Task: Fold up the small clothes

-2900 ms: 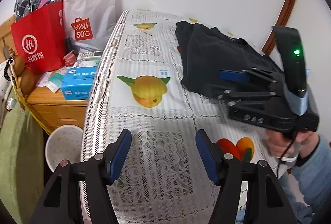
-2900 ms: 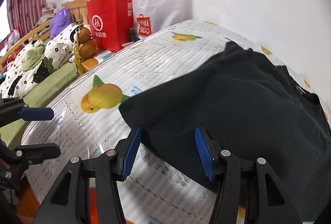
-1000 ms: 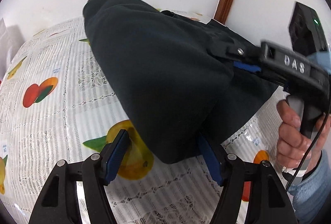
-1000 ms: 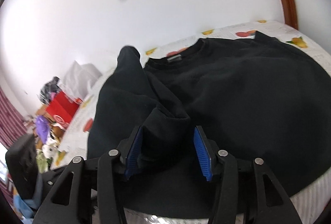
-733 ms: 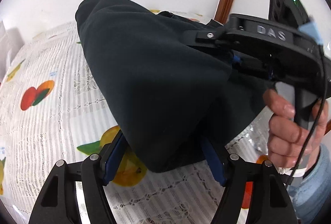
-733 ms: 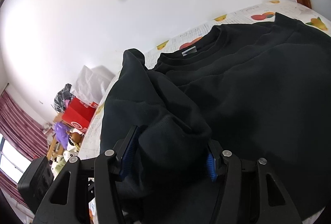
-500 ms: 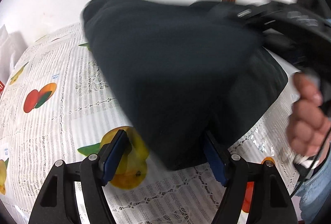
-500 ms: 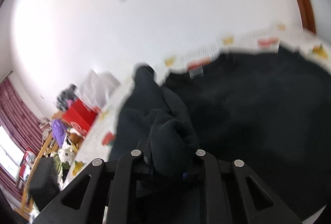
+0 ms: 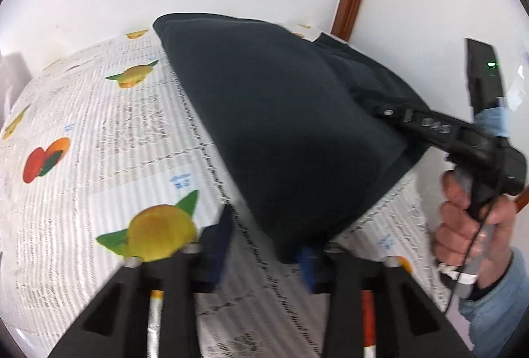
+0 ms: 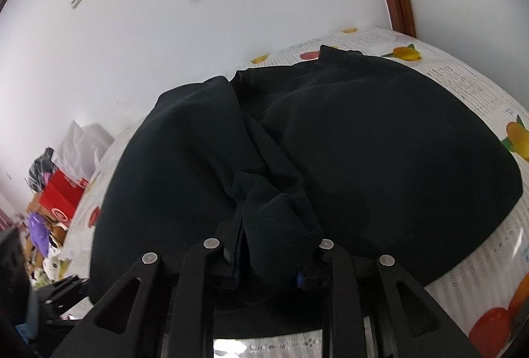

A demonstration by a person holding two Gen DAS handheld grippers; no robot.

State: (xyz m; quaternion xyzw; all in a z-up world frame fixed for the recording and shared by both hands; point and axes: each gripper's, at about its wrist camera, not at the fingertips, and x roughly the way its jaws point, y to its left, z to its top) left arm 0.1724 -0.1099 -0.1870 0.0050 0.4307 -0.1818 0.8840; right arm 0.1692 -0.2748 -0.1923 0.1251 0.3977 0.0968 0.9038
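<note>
Black sweatshirt (image 10: 380, 139) lies on the fruit-print tablecloth (image 9: 109, 139): soft, limp, light, likely to sag. Right gripper (image 10: 267, 262) is clamped on a bunched fold; left gripper (image 9: 264, 245), jaws just closing, pinches the hem corner. Hold edges.

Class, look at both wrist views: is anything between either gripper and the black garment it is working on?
Nothing visible is. The right gripper is shut on a bunched fold of the black garment. The left gripper has just been closing; the garment's near corner sits between its fingers, blurred, so contact is unclear.
</note>
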